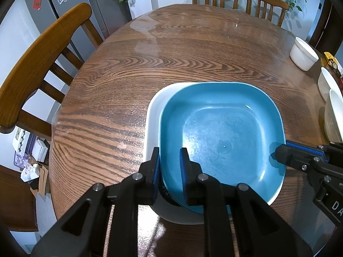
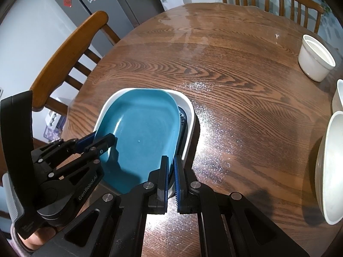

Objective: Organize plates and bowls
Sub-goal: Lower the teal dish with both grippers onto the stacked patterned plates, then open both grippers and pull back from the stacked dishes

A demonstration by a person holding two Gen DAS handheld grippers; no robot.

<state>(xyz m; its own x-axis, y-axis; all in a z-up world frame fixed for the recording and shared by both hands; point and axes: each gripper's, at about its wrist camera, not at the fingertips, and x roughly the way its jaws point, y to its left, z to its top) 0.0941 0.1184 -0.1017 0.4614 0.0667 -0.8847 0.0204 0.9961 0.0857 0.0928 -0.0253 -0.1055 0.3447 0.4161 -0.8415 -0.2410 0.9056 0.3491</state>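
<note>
A: Table [image 1: 133,68] first: round, brown wood grain, glossy cover, wooden chairs [image 1: 38,64] around it

B: Entered. Next size down?

A: White plate [image 1: 153,115], rounded square, lying flat at the near middle of the table. A dark patterned dish [image 2: 184,117] sits in it, only an edge showing

B: And on top?

A: Blue plate [image 1: 220,132], same rounded-square form, held over the white one, tilted and shifted off centre, so it is not yet nested

B: Other crockery?

A: Ribbed white bowl [image 2: 328,165] at the right edge with another white vessel behind it, and a small white ramekin [image 2: 316,57] farther back, all well apart from the stack

B: Tools?

A: Left gripper [image 1: 170,167]: jaws narrow, pinching the blue plate's near-left rim. Right gripper [image 2: 170,175]: jaws nearly together, clamped on the opposite rim

B: Step in hand?

A: By my reading, stacking plates: the blue one is being lowered into the pile. Bowls look untouched

B: Next move calls for?

A: Probably levelling the blue plate, squaring its corners to the white rim, lowering until it seats, then parting both jaws together so it does not skid. After that, likely the bowls at right
</note>
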